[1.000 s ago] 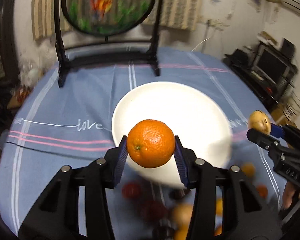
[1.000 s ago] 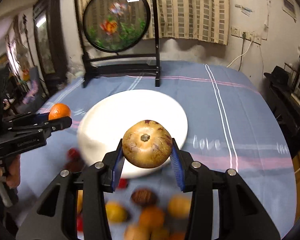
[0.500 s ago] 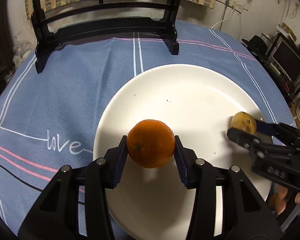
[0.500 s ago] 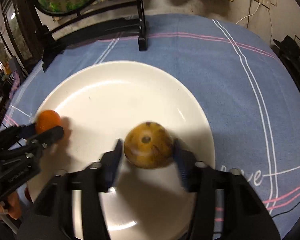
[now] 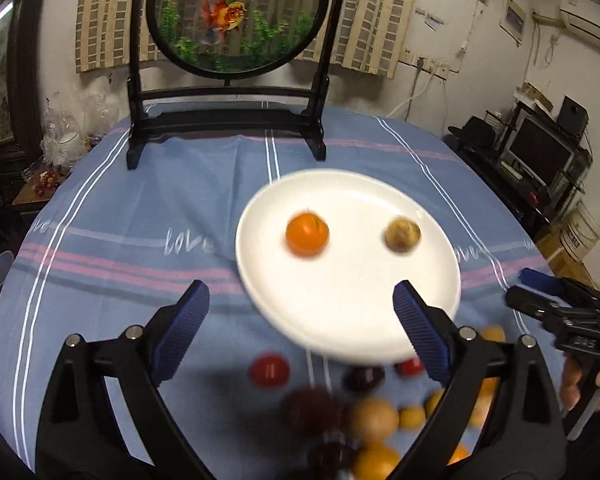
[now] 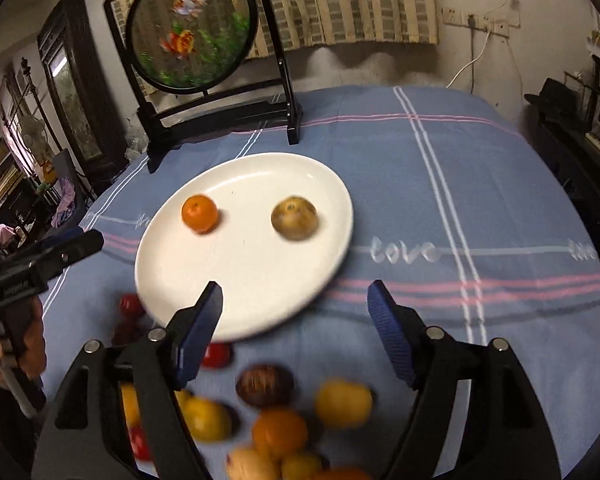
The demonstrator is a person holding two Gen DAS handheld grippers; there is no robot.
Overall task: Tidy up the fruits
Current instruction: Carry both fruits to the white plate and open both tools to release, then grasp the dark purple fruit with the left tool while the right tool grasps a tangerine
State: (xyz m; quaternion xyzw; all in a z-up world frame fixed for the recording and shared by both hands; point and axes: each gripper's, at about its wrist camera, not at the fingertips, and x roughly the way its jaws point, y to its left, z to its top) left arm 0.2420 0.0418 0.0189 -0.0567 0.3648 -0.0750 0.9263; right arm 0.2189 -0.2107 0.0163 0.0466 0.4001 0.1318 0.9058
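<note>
From your left wrist view, your left claw [image 5: 300,322] is spread wide and holds nothing. The white plate [image 5: 340,328] sits on the blue-clothed counter [image 5: 140,208], and in it are just two fruits: the orange [image 5: 307,233] on the left and the brownish round fruit [image 5: 403,235] on the right, apart from each other. The loose pile of fruit [image 5: 372,420] lies on the cloth near you, below the plate's near rim. Your right claw [image 5: 518,286] shows at the right edge, but from here you cannot tell how wide it stands. The step in hand looks like fetching the next piece: drop onto a fruit at the pile's edge, such as the red one [image 5: 269,370], so the pads close on one piece only.

From your right wrist view, your right claw [image 6: 294,318] is also wide and empty. The same two fruits sit on the plate, with bare room towards its near side. Several yellow and orange fruits crowd together below, so pick the dark round one [image 6: 265,385] or the yellow one [image 6: 343,402], which stand a little clear. Grip across the middle and gently; round fruit will likely roll when set down, so release low and away from the rim.
</note>
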